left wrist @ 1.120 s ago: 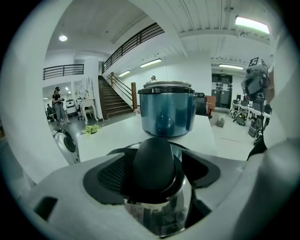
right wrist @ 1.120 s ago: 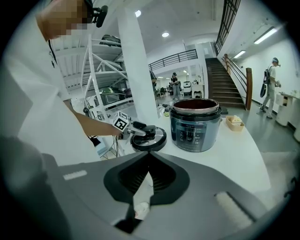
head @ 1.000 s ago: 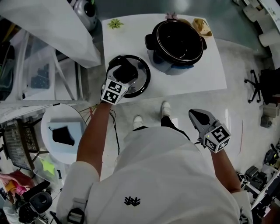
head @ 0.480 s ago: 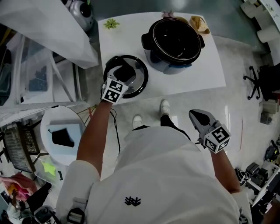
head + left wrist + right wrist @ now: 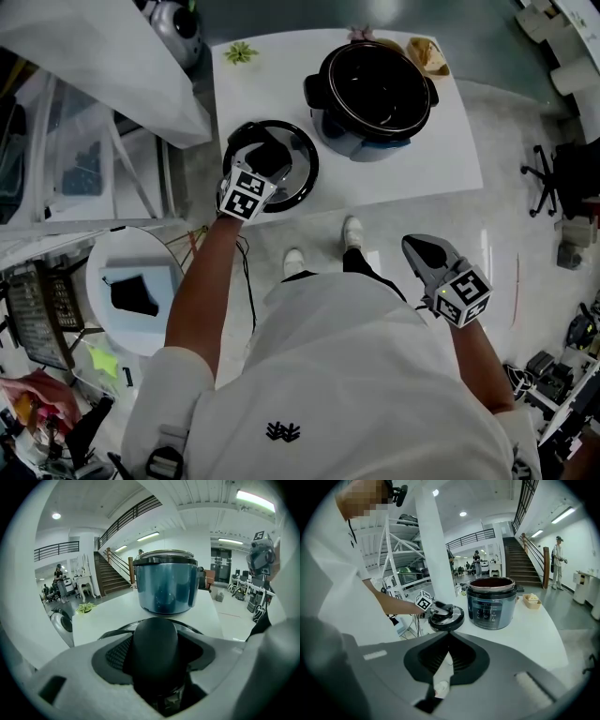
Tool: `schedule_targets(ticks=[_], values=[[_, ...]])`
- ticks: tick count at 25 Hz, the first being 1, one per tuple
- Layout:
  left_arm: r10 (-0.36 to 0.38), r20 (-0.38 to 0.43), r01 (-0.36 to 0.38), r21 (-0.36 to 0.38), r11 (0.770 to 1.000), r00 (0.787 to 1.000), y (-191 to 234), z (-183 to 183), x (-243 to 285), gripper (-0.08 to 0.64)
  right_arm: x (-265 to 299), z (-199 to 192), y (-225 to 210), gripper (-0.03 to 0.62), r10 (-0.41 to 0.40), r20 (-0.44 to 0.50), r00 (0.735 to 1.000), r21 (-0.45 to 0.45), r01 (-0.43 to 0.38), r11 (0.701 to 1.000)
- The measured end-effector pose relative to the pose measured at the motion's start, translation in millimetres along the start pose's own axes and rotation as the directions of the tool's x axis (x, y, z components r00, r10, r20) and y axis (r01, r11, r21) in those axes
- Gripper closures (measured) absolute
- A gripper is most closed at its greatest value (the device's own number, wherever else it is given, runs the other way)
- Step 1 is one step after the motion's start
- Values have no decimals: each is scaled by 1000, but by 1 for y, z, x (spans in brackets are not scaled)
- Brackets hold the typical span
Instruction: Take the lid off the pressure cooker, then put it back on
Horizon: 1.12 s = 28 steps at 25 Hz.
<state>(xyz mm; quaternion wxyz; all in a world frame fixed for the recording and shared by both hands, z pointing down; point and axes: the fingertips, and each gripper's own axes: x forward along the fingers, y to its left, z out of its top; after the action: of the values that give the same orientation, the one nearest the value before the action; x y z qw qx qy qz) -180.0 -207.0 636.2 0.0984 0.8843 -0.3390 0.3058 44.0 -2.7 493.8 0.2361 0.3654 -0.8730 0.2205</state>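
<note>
The pressure cooker (image 5: 375, 89) stands open on the white table (image 5: 281, 75), its dark pot showing. Its round black-rimmed lid (image 5: 298, 178) lies flat on the table to the cooker's left, near the front edge. My left gripper (image 5: 265, 150) reaches down over the lid. Its jaws have just been closing, and the pads now press on either side of the black knob (image 5: 154, 648). The blue cooker body (image 5: 164, 588) stands just behind the knob. My right gripper (image 5: 419, 247) hangs shut and empty beside my hip, off the table, aimed towards the cooker (image 5: 491, 604) and the lid (image 5: 449, 617).
A small green plant (image 5: 240, 52) and a tan container (image 5: 431, 54) sit at the table's far corners. Left of the table are metal shelving and a round white stand (image 5: 131, 286). An office chair (image 5: 553, 178) stands on the floor at the right.
The left gripper stays over the lid's knob and the lid lies where it was. The right gripper has not moved.
</note>
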Motion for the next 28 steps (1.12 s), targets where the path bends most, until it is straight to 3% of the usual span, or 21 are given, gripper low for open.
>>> schedule_targets(ticks=[8,16,28], values=[[6,10,-6,-7,1000,1000,0,0,-5,270,-2,4,-2,578,-5,7,1000,-8,5,1000],[17,-9,-17,3,1000,1000,12,16,-44,270,4,12,-6,578,29,23,999,-15,-29,999],[-20,33,19,34,999,999,16,92,-121,270,29,19,-20,578,149,45,988,-41,-148,988]])
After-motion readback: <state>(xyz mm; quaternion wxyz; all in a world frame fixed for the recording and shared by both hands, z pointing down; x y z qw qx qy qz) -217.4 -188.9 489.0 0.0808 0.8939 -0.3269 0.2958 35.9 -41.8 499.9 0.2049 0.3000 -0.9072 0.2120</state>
